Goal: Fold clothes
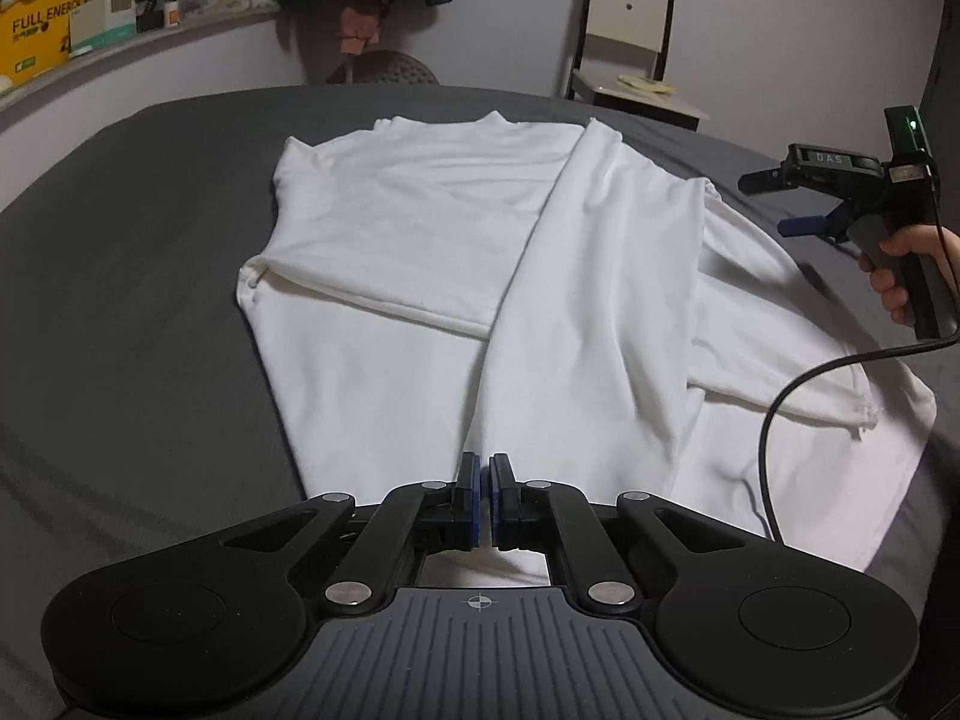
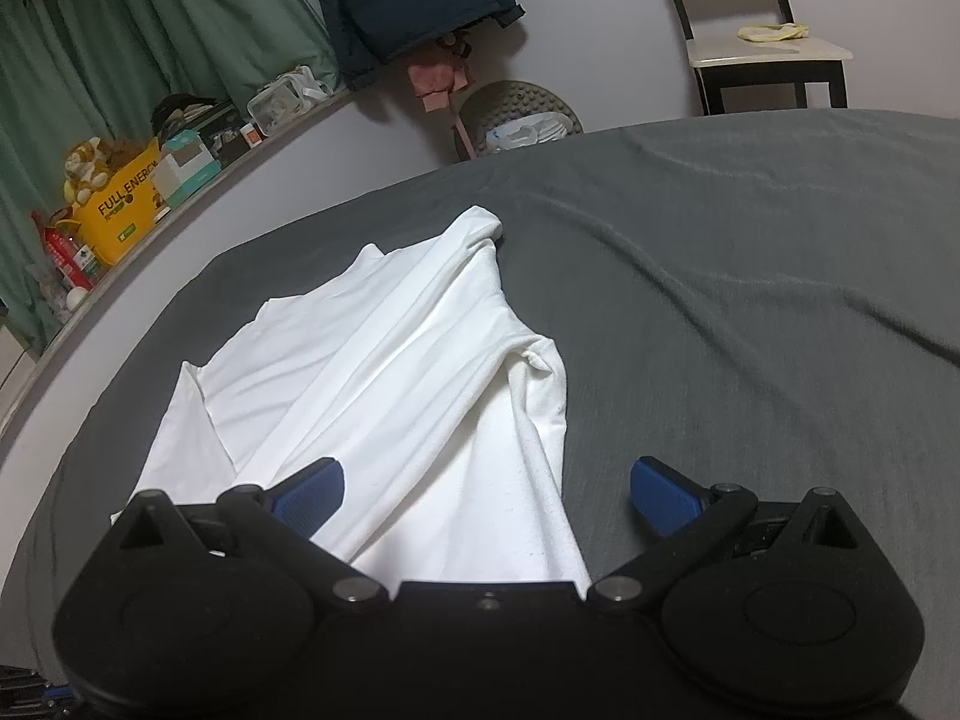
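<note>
1 white garment (image 1: 456, 276) spread on the grey bed sheet (image 1: 132, 312), partly folded: right side panel already laid diagonally across the middle, a sleeve tucked across the left half. Left gripper (image 1: 485, 483) clamped tight at the near hem, where the diagonal panel tapers to a point; pads look pinched on that cloth edge, though how many layers are caught cannot be told. Right gripper (image 2: 487, 495) spread wide, holding nothing, poised above the garment's right edge; in the left wrist view held up clear of the bed by a hand (image 1: 900, 276).

For the step in hand, judged to be lifting the hem toward the collar: confirm both layers caught before raising, lift low and level, bring the right gripper onto the opposite hem corner to avoid a skewed fold. Loose bunching at the right sleeve (image 2: 540, 360) best flattened first.

Around: black cable (image 1: 780, 408) trailing over the garment's right part, likely to snag or drag cloth. Chair (image 1: 636, 42), cluttered ledge with yellow box (image 1: 36, 30), well apart, no hindrance.
</note>
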Tool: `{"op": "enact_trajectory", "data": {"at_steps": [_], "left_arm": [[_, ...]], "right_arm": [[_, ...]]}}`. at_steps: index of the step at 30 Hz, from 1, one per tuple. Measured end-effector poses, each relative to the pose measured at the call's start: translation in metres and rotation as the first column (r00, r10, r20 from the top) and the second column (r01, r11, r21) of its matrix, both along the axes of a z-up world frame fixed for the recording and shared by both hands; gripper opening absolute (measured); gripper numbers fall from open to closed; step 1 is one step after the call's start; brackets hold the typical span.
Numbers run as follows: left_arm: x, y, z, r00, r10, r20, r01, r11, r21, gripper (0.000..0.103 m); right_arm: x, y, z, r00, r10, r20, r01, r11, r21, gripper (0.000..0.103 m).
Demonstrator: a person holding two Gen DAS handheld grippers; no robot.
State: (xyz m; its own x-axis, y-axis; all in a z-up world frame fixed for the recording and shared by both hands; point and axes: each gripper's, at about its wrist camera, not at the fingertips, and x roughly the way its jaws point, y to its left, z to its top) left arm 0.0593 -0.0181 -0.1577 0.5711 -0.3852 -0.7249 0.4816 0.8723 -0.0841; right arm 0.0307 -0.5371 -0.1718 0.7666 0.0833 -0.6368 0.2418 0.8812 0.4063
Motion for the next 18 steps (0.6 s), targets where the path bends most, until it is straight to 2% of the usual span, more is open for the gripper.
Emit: {"op": "enact_trajectory", "data": {"at_steps": [3,9,10,11,12,13,14,18], "left_arm": [[-0.002,0.001,-0.002,1.0,0.006,0.0,-0.006,1.0,0.026,0.006],[0.001,0.003,0.0,1.0,0.023,0.013,-0.023,0.999,0.022,0.008],[0.002,0.005,0.001,0.999,0.033,0.014,-0.033,0.999,0.01,0.022],[0.004,0.008,0.002,0.999,0.043,0.018,-0.043,0.999,-0.007,0.047],[0.005,0.011,0.005,0.998,0.062,0.03,-0.062,0.998,-0.025,0.062],[0.006,0.014,0.008,0.996,0.081,0.043,-0.08,0.996,-0.043,0.087],[0.008,0.017,0.011,0.993,0.101,0.063,-0.097,0.993,-0.06,0.091],[0.026,0.034,0.027,0.984,0.158,0.081,-0.147,0.98,-0.133,0.091]], "right_arm": [[0.0,0.001,0.0,1.0,0.001,0.0,-0.001,1.0,-0.003,0.103],[0.0,0.003,0.001,1.0,0.003,0.0,-0.003,1.0,-0.006,0.103],[-0.001,0.003,0.001,1.0,0.003,-0.001,-0.003,1.0,-0.007,0.103],[0.0,0.003,0.001,1.0,0.004,-0.001,-0.004,1.0,-0.008,0.103],[0.0,0.003,0.001,1.0,0.004,-0.002,-0.004,1.0,-0.009,0.103],[0.0,0.003,0.001,1.0,0.003,-0.002,-0.003,1.0,-0.01,0.103],[0.001,0.003,0.001,1.0,0.002,-0.002,-0.002,1.0,-0.011,0.103],[0.004,0.001,0.002,1.0,-0.006,0.004,0.006,1.0,-0.023,0.103]]}}
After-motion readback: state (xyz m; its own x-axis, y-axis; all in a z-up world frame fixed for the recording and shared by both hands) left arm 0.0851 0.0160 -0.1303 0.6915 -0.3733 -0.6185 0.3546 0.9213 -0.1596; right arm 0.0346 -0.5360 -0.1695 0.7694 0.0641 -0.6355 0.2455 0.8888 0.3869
